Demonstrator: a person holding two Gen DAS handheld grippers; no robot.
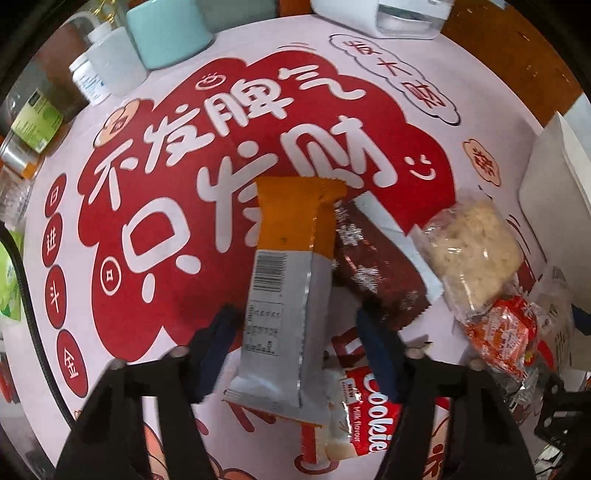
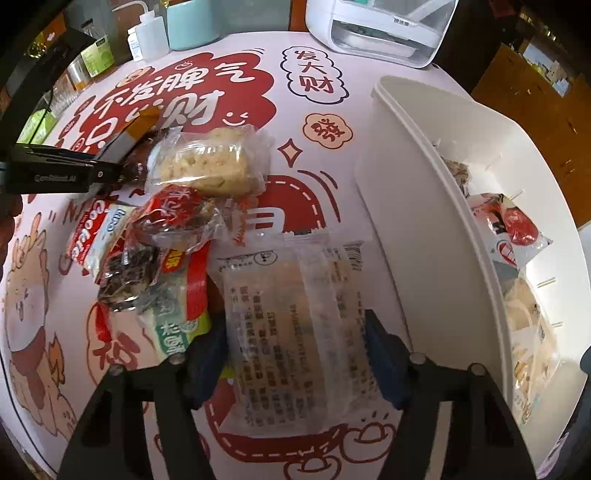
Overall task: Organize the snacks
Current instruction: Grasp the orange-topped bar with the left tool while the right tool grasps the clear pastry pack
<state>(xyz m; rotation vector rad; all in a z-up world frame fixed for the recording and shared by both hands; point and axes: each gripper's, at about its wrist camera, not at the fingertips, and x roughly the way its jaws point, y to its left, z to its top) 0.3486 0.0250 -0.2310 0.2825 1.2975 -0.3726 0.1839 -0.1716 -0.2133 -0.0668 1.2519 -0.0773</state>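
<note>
An orange-and-silver snack bar (image 1: 291,280) lies barcode-up across a red Cookie pack (image 1: 373,413). My left gripper (image 1: 297,325) straddles it from above, open, with a sliver of space on each side of the bar. My right gripper (image 2: 295,332) points down at a pale translucent pastry packet (image 2: 295,317) on the mat and is shut on it, both pads against its long edges. A white bin (image 2: 424,155) stands just right of that packet and holds several wrapped snacks.
Loose snacks are piled between the grippers: a puffed-rice packet (image 2: 214,162), a red crinkled packet (image 2: 177,214), a brown snowflake wrapper (image 1: 373,266), a green-labelled pack (image 2: 173,332). A teal mug (image 2: 192,22), squeeze bottle (image 2: 151,33) and white appliance (image 2: 384,33) line the far edge.
</note>
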